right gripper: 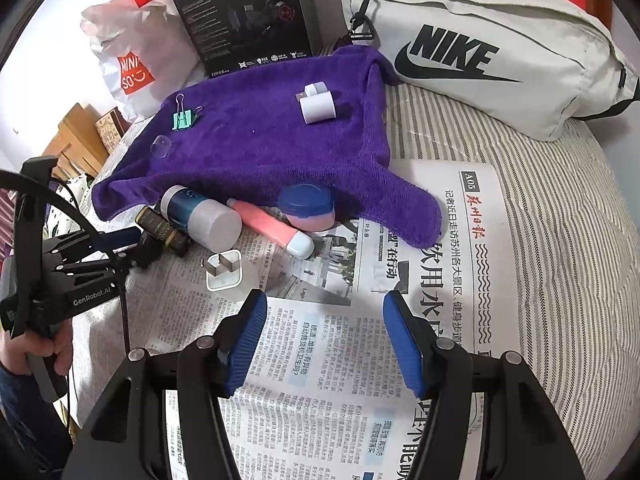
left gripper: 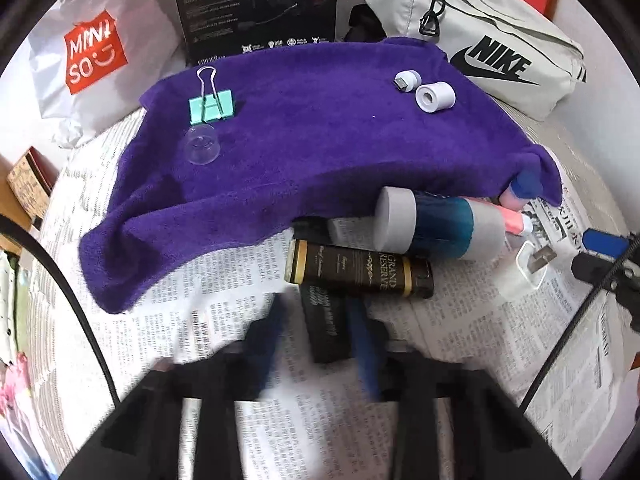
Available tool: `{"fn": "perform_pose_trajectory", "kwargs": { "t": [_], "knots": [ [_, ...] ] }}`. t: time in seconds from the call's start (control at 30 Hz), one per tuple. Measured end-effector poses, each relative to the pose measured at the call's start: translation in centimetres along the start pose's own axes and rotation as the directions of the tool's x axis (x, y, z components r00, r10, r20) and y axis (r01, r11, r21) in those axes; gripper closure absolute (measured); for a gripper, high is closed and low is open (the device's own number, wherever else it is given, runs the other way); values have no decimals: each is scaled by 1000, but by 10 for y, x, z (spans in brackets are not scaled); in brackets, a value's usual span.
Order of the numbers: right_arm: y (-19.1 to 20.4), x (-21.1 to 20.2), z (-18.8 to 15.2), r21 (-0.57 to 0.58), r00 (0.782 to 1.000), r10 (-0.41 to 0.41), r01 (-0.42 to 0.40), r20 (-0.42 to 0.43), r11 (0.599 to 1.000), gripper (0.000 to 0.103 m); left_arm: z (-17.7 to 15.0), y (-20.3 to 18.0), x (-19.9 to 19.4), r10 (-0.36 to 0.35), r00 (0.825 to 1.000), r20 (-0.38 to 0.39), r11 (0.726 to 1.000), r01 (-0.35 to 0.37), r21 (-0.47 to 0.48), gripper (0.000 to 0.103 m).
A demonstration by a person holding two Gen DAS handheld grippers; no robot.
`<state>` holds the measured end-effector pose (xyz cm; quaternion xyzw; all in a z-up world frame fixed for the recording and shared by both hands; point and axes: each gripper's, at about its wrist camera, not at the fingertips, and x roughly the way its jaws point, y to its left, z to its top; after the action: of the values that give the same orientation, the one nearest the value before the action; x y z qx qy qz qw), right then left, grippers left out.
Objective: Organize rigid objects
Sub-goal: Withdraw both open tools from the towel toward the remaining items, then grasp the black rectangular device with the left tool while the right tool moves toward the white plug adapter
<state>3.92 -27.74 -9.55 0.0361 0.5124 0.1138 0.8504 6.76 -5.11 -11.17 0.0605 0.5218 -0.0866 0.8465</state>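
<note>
The left gripper's fingers (left gripper: 362, 344) are smeared by motion blur in the left wrist view, so it cannot be read there whether they press on the small black box (left gripper: 326, 328) between them, whose label is also unreadable. The purple towel (left gripper: 304, 136) covers the far ends of the pink tube (right gripper: 272, 228) and the blue-lidded jar (right gripper: 308, 206), and the white-and-blue bottle (left gripper: 436, 226) hides part of a dark item behind the brown lighter (left gripper: 360, 270). The Nike bag (right gripper: 492, 44) and the black headset box (left gripper: 256, 4) are cut off by the picture's top edge.
</note>
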Motion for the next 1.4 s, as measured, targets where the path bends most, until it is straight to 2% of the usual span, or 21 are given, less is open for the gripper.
{"fn": "perform_pose_trajectory", "kwargs": {
  "t": [0.37, 0.47, 0.57, 0.63, 0.67, 0.7, 1.07, 1.2, 1.3, 1.4],
  "knots": [
    [1, 2, -1, -1, 1000, 2, -2, -4, 1000, 43, -37, 52, -18, -5, 1000, -14, 999, 4, -49, 82],
    [3, 3, 0, -5, 1000, 4, -4, -4, 1000, 43, -35, 55, -17, -11, 1000, -9, 998, 10, -58, 81],
    [6, 4, 0, -14, 1000, 2, -2, -7, 1000, 43, -27, 53, -12, -4, 1000, -3, 999, 4, -50, 75],
    [7, 4, 0, -15, 1000, 4, -4, -9, 1000, 43, -23, 51, -9, 1, 1000, 2, 999, -1, -38, 74],
    [7, 5, 0, -15, 1000, 4, -4, -12, 1000, 43, -22, 50, -8, 4, 1000, 3, 999, -4, -34, 75],
    [7, 5, -1, -15, 1000, 1, -2, -13, 1000, 43, -20, 51, -7, 6, 1000, 8, 999, -5, -42, 81],
    [6, 5, -2, -11, 1000, 2, -2, -15, 1000, 43, -22, 57, -10, -16, 999, 32, 999, 17, -50, 82],
    [7, 2, -2, -22, 1000, 0, 0, -10, 1000, 43, -25, 61, -28, -13, 998, 63, 998, 17, -57, 82],
    [7, 2, -2, -19, 1000, 1, -1, -7, 1000, 43, -26, 68, -28, 28, 998, 50, 998, -25, -55, 82],
    [7, 3, -2, -19, 1000, 3, -3, -8, 1000, 43, -29, 78, -26, 35, 999, 42, 996, -31, -80, 82]
  ]
}}
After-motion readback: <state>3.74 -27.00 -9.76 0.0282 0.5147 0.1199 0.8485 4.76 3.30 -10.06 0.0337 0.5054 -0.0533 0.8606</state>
